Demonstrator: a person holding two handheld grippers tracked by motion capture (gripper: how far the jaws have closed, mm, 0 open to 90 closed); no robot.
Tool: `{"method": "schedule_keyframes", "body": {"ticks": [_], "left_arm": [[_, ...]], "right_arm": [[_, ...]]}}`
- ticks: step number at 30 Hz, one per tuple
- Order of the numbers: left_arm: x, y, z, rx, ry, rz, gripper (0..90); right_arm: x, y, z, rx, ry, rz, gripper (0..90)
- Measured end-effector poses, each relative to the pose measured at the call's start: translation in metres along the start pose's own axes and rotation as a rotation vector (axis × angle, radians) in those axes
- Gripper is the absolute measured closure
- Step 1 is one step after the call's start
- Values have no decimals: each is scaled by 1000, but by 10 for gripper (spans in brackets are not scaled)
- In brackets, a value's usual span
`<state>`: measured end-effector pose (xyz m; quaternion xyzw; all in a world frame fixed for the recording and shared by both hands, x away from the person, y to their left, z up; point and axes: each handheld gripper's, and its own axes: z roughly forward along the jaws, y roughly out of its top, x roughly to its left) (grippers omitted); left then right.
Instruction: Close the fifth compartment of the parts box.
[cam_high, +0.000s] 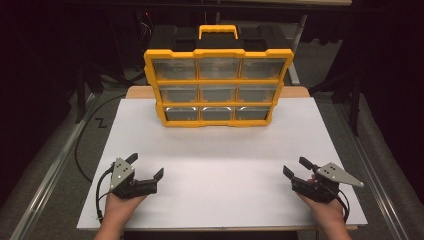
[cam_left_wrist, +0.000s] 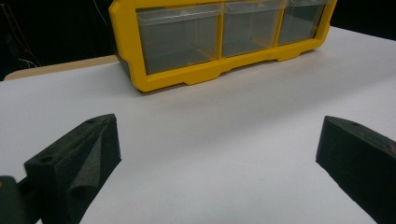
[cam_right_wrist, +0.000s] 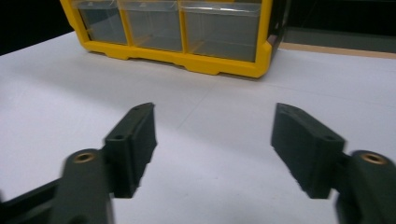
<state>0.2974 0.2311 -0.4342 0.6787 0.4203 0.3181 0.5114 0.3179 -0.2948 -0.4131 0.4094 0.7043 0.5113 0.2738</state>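
Progress: nothing handled so far, by the look of it. Yellow organizer (cam_high: 218, 80) stands upright at the far edge of the white board (cam_high: 220, 165), all nine clear drawers look pushed in; whole job is ahead. My left gripper (cam_high: 146, 166) sits by the near-left corner, jaws spread wide, nothing between them. My right gripper (cam_high: 296, 167) by the near-right corner, jaws released too, gripping nothing. Both well apart from the organizer
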Motion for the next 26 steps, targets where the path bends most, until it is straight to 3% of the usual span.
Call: {"method": "schedule_keyframes", "body": {"ticks": [6, 8, 11, 14, 26], "left_arm": [[0, 0, -2, -10, -5, -2, 5], [0, 0, -3, -14, -7, -6, 5], [1, 0, -4, -16, -7, -9, 5], [1, -1, -3, -15, -9, -7, 5], [-1, -1, -3, -6, -16, -1, 5]], "right_arm": [[0, 2, -4, -26, -21, 9, 118], [2, 3, -3, -25, -29, 6, 12], [5, 1, -1, -24, -32, -4, 11], [8, -6, 7, 38, -4, -27, 11], [8, -7, 8, 20, -17, -37, 12]]}}
